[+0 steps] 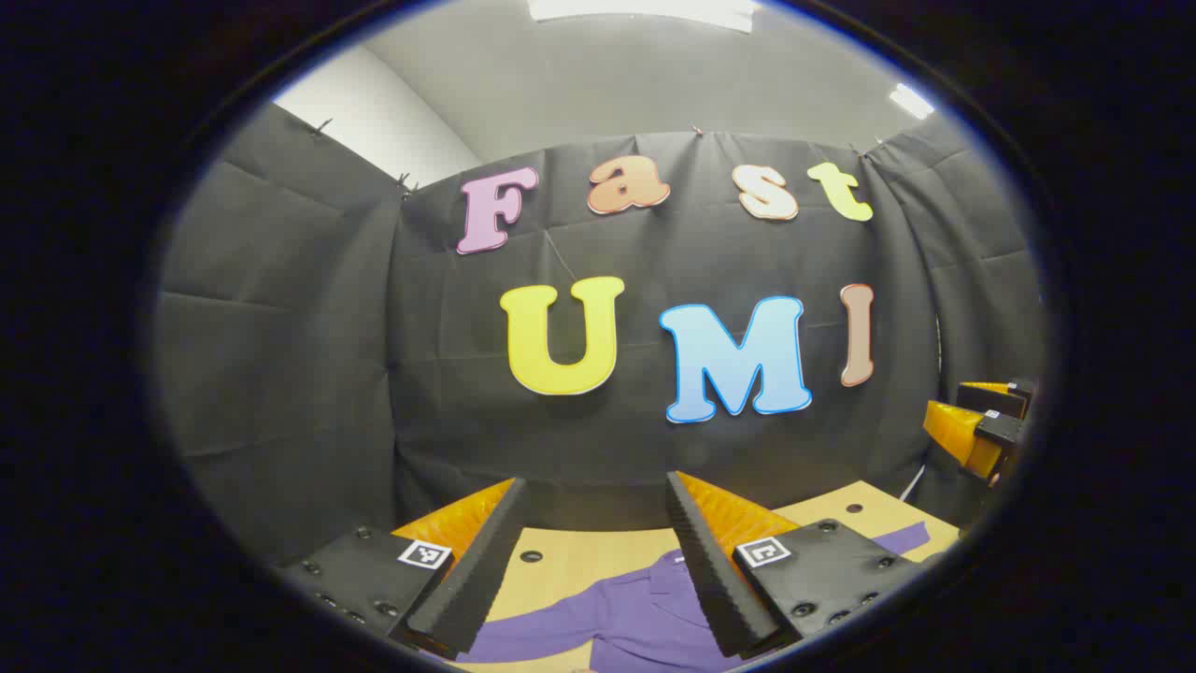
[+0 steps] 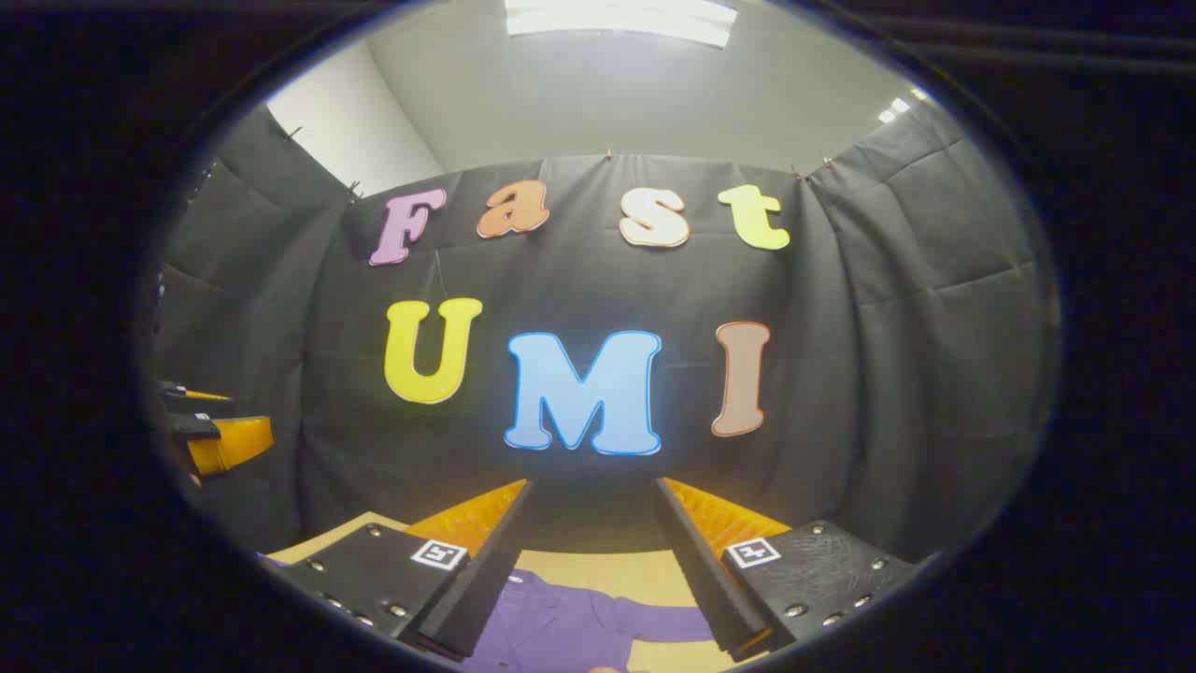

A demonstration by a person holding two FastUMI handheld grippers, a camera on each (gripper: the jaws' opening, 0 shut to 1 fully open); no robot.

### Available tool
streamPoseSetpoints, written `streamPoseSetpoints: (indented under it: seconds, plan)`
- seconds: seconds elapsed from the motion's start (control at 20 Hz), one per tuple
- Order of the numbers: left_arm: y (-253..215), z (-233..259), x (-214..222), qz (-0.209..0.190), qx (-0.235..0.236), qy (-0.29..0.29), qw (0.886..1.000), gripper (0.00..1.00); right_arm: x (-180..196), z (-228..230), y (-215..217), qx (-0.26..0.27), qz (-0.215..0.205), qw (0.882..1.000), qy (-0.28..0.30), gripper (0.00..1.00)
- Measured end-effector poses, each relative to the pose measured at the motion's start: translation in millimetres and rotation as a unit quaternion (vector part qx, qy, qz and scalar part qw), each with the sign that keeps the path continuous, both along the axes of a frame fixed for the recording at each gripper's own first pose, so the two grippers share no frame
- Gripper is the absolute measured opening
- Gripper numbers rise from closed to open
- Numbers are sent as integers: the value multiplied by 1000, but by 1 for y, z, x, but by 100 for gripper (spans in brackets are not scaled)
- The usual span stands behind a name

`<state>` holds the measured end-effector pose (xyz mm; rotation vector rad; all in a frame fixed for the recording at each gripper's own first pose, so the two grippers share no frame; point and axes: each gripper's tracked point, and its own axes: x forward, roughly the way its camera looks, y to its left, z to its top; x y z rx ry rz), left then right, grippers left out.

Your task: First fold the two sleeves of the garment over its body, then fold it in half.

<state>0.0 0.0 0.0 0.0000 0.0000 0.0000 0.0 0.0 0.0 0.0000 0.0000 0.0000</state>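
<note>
Garment (image 1: 617, 617) lies spread on the table (image 1: 589, 556) below and just ahead of your left tool (image 1: 590, 575), purple, with its collar showing between the two fingers and one sleeve end (image 1: 902, 537) reaching out past the right-hand finger. Your left tool stands wide, fingers well apart, holding nothing and raised above the cloth. In the right gripper view your right tool (image 2: 589, 575) is likewise spread wide and holding nothing, and the garment's collar and shoulder part sit between its fingers on the table, cut off at the bottom edge so you cannot see the body or hem. You can make out the far tool in each view at the side edge, partly cropped: the right tool (image 1: 981, 425) off to the right of your left one, the left tool (image 2: 210, 430) off to the left of your right one; their spread is hard to judge there.
</note>
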Motion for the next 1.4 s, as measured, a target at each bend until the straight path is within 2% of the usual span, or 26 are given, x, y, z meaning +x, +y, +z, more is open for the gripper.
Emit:
streamPoseSetpoints:
  seconds: [0.9, 1.05, 1.4]
  plan:
    - [-18, -6, 6, 9, 9, 7, 1000, 92, 12, -31, -20, 20, -11, 999, 33, 86]
    - [-16, -10, 8, 15, 9, 9, 1000, 92, 20, -48, -40, 21, -35, 998, 51, 86]
    - [-10, -20, 15, 34, 11, 22, 999, 92, 42, -114, -130, 24, -115, 986, 116, 86]
